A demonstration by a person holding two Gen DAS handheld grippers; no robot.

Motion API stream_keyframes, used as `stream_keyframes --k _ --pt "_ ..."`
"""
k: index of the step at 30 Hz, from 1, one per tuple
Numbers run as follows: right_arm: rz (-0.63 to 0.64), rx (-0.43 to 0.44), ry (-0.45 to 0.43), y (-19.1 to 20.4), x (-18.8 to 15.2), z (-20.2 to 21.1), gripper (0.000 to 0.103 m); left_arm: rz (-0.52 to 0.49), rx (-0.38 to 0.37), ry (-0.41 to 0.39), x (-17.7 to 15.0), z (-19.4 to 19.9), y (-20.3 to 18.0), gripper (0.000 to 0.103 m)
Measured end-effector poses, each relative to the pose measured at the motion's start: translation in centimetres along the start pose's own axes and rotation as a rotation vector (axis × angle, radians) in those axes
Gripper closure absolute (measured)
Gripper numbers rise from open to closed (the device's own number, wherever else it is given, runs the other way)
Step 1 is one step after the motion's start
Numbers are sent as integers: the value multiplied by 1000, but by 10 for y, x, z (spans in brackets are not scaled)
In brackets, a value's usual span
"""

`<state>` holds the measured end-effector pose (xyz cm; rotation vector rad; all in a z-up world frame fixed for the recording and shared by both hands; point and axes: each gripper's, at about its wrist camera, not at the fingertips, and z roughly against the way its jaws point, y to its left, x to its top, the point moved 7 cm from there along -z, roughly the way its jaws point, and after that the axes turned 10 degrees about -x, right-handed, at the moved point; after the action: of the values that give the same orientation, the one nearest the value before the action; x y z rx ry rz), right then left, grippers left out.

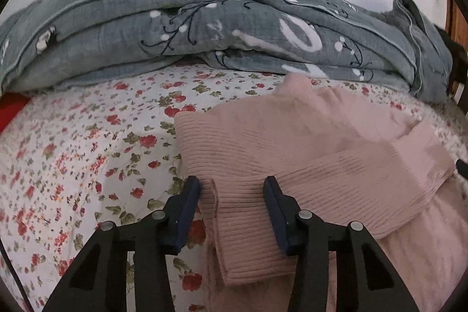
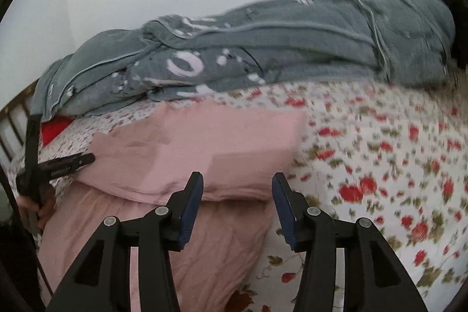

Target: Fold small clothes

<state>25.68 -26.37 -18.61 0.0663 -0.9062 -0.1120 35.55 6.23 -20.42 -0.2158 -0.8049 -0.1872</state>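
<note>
A pink ribbed sweater (image 1: 263, 136) lies on the floral bedsheet (image 1: 73, 160), with its sleeves folded across the body. My left gripper (image 1: 232, 189) is open, its fingers on either side of a folded sleeve cuff (image 1: 242, 239), not closed on it. In the right wrist view the same sweater (image 2: 204, 148) lies left of centre. My right gripper (image 2: 237, 186) is open and empty over the sweater's right edge. The left gripper's finger (image 2: 70, 161) shows at the sweater's left side.
A rumpled grey quilt (image 1: 204, 28) lies piled along the far side of the bed, also in the right wrist view (image 2: 263, 48). Something red (image 1: 10, 110) sits at the left edge. A wooden bed frame (image 1: 456, 19) stands at the right. A white wall is behind.
</note>
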Motion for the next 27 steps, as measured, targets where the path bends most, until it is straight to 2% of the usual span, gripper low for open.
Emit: stream_keyframes --k 4,9,12,13,15,20,27 --pt "-33 -8 -4 -5 -2 -1 55 -50 44 -6 -1 1 -6 62" --pt "-44 -31 15 -7 -6 -6 55 -57 44 -6 -1 1 -6 66" --pt "-58 -34 24 -9 -7 -8 55 -63 42 -14 -1 2 -8 77" --pt "-65 -32 29 -10 -7 -10 55 -67 47 -22 -1 3 -9 86" --pt "-79 -28 36 -13 -8 -11 55 -72 37 -44 0 8 -10 95" --pt "-118 -14 46 -18 -9 -13 55 -78 -12 -109 7 22 -14 97" --pt "-133 -8 31 -20 -8 -9 55 -104 5 -190 30 44 -17 97"
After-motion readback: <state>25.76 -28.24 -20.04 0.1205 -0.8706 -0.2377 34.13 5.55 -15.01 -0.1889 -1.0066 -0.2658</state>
